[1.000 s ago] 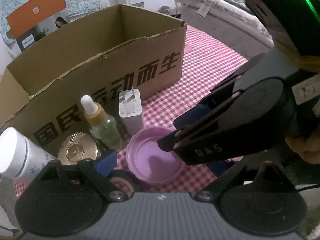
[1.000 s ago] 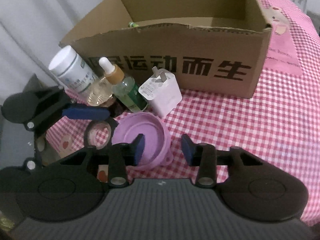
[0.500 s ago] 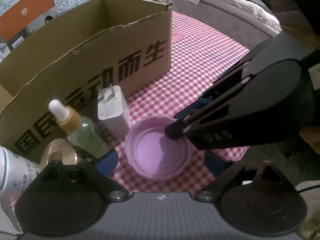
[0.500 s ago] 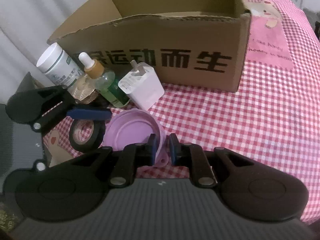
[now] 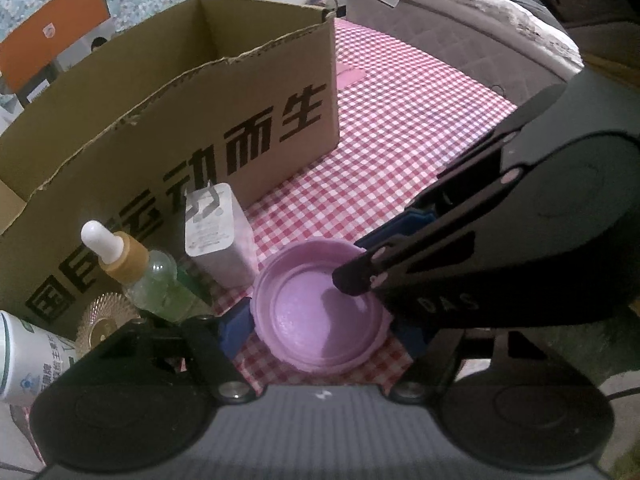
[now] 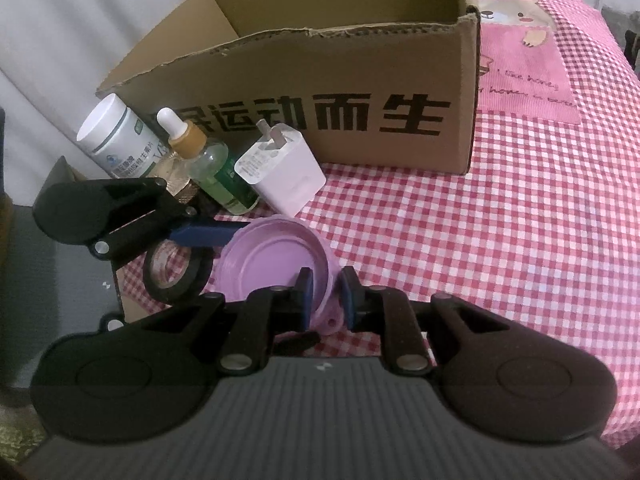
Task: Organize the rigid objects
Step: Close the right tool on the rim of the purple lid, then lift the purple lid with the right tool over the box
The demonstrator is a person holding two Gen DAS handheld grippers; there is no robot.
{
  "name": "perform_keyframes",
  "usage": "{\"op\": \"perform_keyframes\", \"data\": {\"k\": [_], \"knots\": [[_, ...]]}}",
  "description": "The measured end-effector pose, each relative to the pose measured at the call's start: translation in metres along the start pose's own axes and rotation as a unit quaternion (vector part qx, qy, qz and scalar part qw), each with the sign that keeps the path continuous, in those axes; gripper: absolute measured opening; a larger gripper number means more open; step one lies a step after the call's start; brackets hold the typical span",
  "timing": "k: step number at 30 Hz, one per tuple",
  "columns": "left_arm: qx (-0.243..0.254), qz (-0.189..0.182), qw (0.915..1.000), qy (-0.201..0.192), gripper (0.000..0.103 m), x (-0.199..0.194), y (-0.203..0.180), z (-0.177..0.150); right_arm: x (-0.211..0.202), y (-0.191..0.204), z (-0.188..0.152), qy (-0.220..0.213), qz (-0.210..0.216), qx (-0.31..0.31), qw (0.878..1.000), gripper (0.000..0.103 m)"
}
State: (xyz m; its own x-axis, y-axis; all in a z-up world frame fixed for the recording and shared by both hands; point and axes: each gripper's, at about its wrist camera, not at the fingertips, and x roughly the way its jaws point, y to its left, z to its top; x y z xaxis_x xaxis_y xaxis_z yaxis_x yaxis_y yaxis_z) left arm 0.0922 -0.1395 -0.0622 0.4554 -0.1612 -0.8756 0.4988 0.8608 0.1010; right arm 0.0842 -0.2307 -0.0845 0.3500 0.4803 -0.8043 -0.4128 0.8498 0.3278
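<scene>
The right gripper (image 6: 325, 294) pinches the near rim of the purple lid (image 6: 276, 258), which sits just in front of the cardboard box (image 6: 320, 92), with the white charger (image 6: 280, 168) between them.

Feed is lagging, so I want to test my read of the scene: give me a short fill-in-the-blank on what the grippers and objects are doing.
1. The right gripper is shut on the rim of the purple ____.
2. The white charger stands in front of the cardboard ____.
3. The left gripper is ____, straddling the purple item.

Missing words: lid; box; open
</scene>
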Motion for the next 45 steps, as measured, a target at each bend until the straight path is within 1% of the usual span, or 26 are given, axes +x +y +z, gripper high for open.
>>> {"op": "perform_keyframes", "data": {"k": [6,11,18,21,25,28,31,34,36,39,42,45], "knots": [[0.007,0.001,0.9998,-0.017,0.075,-0.013,-0.006,0.002,-0.008,-0.001,-0.004,-0.009,-0.004,0.003,1.0,0.016],[0.013,0.009,0.999,-0.042,0.075,-0.033,-0.012,0.001,-0.025,0.006,-0.007,-0.025,-0.009,0.001,1.0,0.016],[0.014,0.034,0.9949,-0.094,0.075,-0.073,-0.016,-0.003,-0.059,0.027,-0.006,-0.063,-0.02,-0.022,0.998,0.016],[0.007,0.05,0.9908,-0.125,0.075,-0.096,-0.012,-0.003,-0.079,0.041,-0.001,-0.09,-0.022,-0.04,0.995,0.016],[-0.002,0.083,0.9823,-0.168,0.075,-0.129,-0.001,-0.001,-0.102,0.062,0.015,-0.127,-0.017,-0.071,0.989,0.016],[-0.01,0.109,0.9755,-0.191,0.075,-0.148,0.012,0.003,-0.115,0.079,0.034,-0.152,-0.009,-0.101,0.983,0.016],[-0.017,0.13,0.9701,-0.204,0.075,-0.16,0.028,0.011,-0.121,0.093,0.055,-0.169,-0.001,-0.127,0.977,0.016],[-0.03,0.138,0.9689,-0.203,0.075,-0.165,0.051,0.023,-0.12,0.105,0.082,-0.172,0.011,-0.145,0.974,0.016],[-0.043,0.131,0.9715,-0.193,0.075,-0.162,0.07,0.033,-0.114,0.109,0.104,-0.163,0.021,-0.15,0.975,0.016],[-0.073,0.101,0.9793,-0.16,0.075,-0.148,0.107,0.049,-0.094,0.108,0.139,-0.132,0.037,-0.141,0.98,0.016],[-0.114,0.054,0.9864,-0.105,0.075,-0.118,0.146,0.065,-0.063,0.102,0.174,-0.084,0.051,-0.12,0.988,0.016],[-0.144,0.018,0.9878,-0.056,0.075,-0.084,0.176,0.075,-0.027,0.094,0.2,-0.031,0.061,-0.093,0.993,0.016]]}}
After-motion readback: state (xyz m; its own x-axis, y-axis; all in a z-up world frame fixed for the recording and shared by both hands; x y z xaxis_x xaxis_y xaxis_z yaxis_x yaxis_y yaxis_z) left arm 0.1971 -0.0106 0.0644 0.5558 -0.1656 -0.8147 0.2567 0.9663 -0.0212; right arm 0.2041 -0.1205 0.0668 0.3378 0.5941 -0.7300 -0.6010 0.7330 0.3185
